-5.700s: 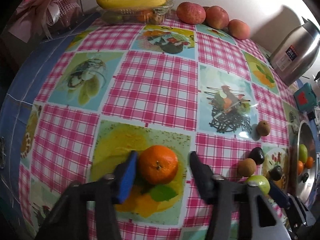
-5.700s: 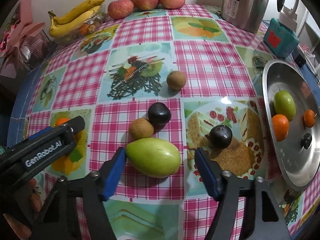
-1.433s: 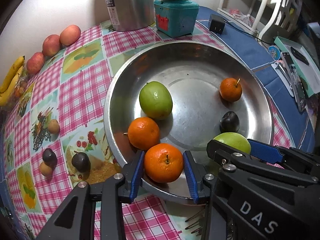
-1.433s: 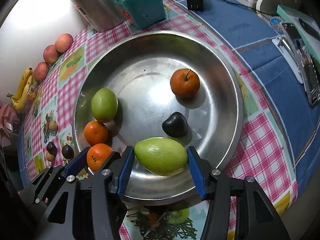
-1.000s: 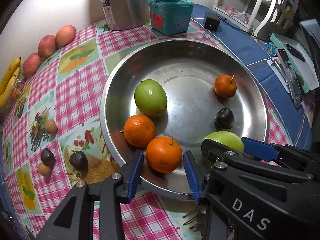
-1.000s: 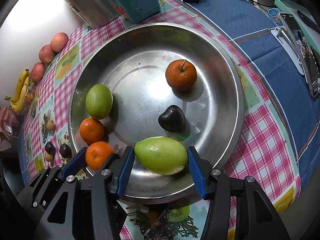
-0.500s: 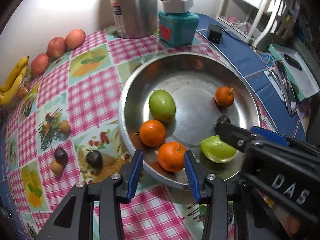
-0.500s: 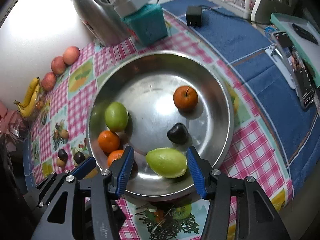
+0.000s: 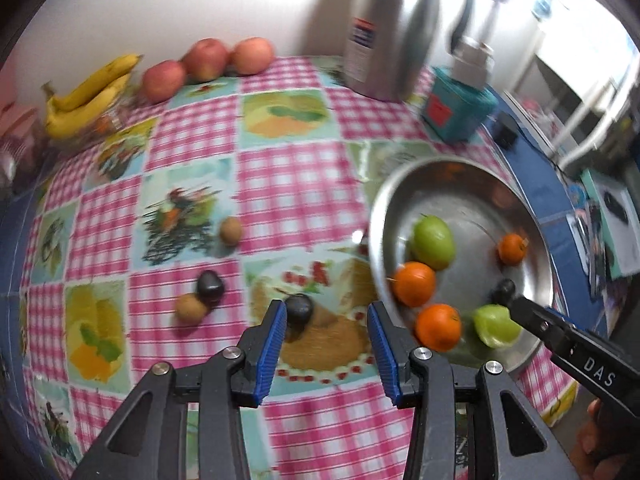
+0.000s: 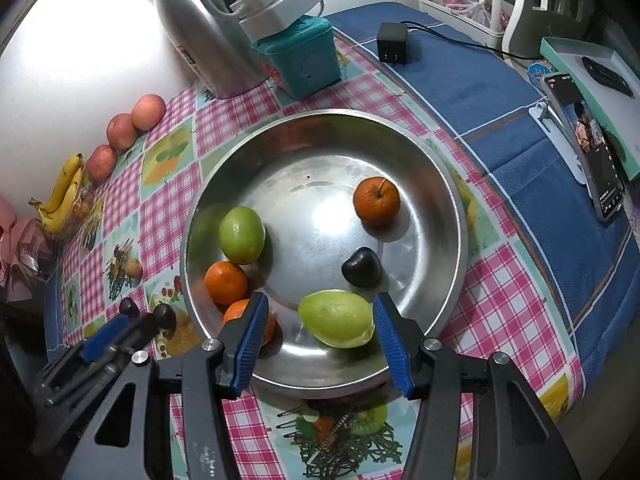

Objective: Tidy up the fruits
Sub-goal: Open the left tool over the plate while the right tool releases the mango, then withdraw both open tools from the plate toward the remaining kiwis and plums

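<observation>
A steel bowl (image 10: 320, 114) holds three oranges, a round green fruit (image 10: 242, 234), a dark plum (image 10: 362, 268) and a green mango (image 10: 336, 318). My right gripper (image 10: 320, 330) hovers open above the bowl's near side. The mango lies in the bowl below its fingers, untouched. In the left wrist view the left gripper (image 9: 327, 334) is open and empty over the tablecloth, left of the bowl (image 9: 376, 216). A dark plum (image 9: 299, 309) lies on the cloth just beyond its left finger. Farther left lie another dark plum (image 9: 210, 286) and two brown fruits (image 9: 192, 308).
Bananas (image 9: 88, 92) and three apples (image 9: 204, 60) line the back wall. A steel thermos (image 9: 384, 28) and a teal box (image 9: 456, 108) stand behind the bowl. A charger (image 10: 394, 48) and a phone (image 10: 588, 148) lie on the blue cloth at right.
The left gripper has left the orange in the bowl and swung left and up over the tablecloth. The right gripper has risen, leaving the mango in the bowl.
</observation>
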Demonstrator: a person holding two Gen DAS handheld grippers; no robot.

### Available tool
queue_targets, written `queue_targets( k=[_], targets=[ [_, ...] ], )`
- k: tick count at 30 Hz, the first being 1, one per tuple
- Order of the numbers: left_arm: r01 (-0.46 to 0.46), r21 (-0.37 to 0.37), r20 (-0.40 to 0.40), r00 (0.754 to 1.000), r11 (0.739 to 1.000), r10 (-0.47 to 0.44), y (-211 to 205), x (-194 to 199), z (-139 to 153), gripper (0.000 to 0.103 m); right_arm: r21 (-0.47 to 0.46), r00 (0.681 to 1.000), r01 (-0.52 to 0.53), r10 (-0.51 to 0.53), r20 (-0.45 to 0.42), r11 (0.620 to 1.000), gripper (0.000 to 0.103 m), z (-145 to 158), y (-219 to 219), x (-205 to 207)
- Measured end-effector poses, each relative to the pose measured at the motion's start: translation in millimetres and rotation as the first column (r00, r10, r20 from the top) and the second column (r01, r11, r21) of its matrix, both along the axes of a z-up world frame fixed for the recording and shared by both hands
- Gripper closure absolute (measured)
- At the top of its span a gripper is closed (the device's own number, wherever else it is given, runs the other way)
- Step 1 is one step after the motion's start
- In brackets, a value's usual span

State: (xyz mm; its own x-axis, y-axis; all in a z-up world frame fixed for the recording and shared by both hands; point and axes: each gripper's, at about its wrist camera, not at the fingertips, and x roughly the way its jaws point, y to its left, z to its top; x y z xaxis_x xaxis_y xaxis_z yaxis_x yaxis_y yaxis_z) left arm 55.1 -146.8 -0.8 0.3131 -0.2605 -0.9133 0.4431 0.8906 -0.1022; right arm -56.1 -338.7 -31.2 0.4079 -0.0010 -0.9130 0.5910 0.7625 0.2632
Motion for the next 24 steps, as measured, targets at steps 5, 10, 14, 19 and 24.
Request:
queue_targets(
  k=[5,10,14,19,24],
  targets=[
    [-0.089,-0.024,-0.005,0.996,0.996,0.089,33.4,14.1,3.7,0.057,-0.010,1.000,-0.014,0.014,-0.003,1.000,0.047,1.0,8.9,4.6],
    [-0.163,-0.049,-0.015,0.987,0.985,0.163,62.4,23.2,5.7,0.057,-0.022,0.999,-0.041,0.041,-0.007,0.999,0.047,2.6,22.8,11.4],
    [-0.206,-0.060,-0.028,0.979,0.977,0.204,79.3,29.1,4.4,0.057,-0.032,0.998,-0.066,0.066,-0.005,0.997,0.047,5.2,35.9,17.5],
    [-0.233,-0.067,-0.040,0.972,0.970,0.230,90.3,32.5,2.3,0.054,-0.054,0.996,-0.093,0.092,-0.008,0.994,0.047,7.9,49.0,24.1],
    [-0.242,-0.052,-0.038,0.970,0.969,0.240,91.1,33.5,-1.0,0.039,-0.074,0.994,-0.111,0.110,-0.021,0.991,0.045,5.0,58.4,30.0]
  ],
)
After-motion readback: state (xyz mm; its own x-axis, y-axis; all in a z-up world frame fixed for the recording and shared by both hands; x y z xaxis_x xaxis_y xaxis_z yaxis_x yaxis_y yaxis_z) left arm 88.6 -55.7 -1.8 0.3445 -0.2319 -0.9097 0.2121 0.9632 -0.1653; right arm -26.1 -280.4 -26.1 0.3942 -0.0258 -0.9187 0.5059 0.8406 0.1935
